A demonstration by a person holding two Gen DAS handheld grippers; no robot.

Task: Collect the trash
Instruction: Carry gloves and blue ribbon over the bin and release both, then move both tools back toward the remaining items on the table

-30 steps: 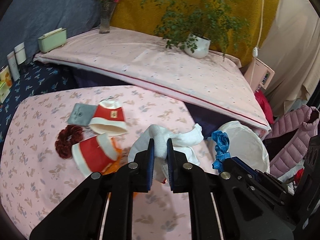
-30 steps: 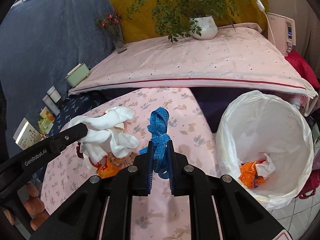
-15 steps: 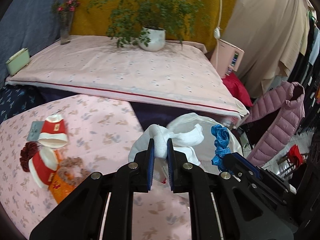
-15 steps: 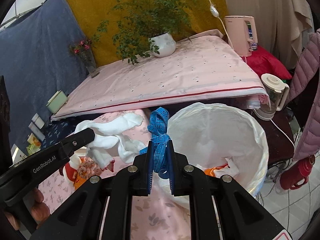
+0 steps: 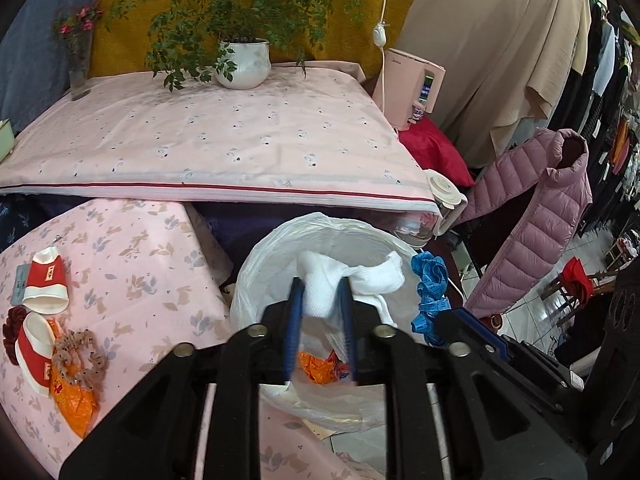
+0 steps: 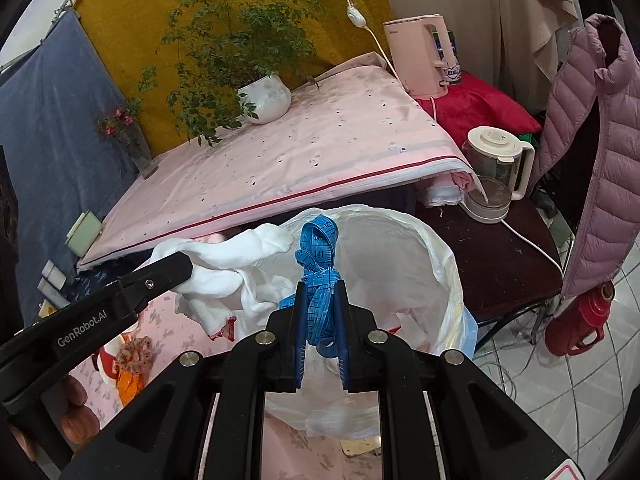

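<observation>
My left gripper (image 5: 320,292) is shut on a white cloth (image 5: 340,280) and holds it over the white-lined trash bin (image 5: 260,276). My right gripper (image 6: 320,292) is shut on a bundled blue measuring tape (image 6: 318,256), also over the bin (image 6: 440,256). The tape shows in the left wrist view (image 5: 430,284) just right of the cloth, and the cloth shows in the right wrist view (image 6: 240,264) left of the tape. Orange wrappers (image 5: 320,364) lie in the bin.
On the pink floral table (image 5: 140,260) lie two red-and-white cups (image 5: 44,284), a hair scrunchie (image 5: 80,352) and an orange wrapper (image 5: 76,400). Behind stands a raised pink-covered surface (image 5: 240,140) with a potted plant (image 5: 242,64). A kettle (image 6: 496,172) and a purple jacket (image 6: 592,160) are to the right.
Both grippers have swung right, from above the table to above the trash bin, each still holding its item. The left jaws look slightly wider on the cloth.
</observation>
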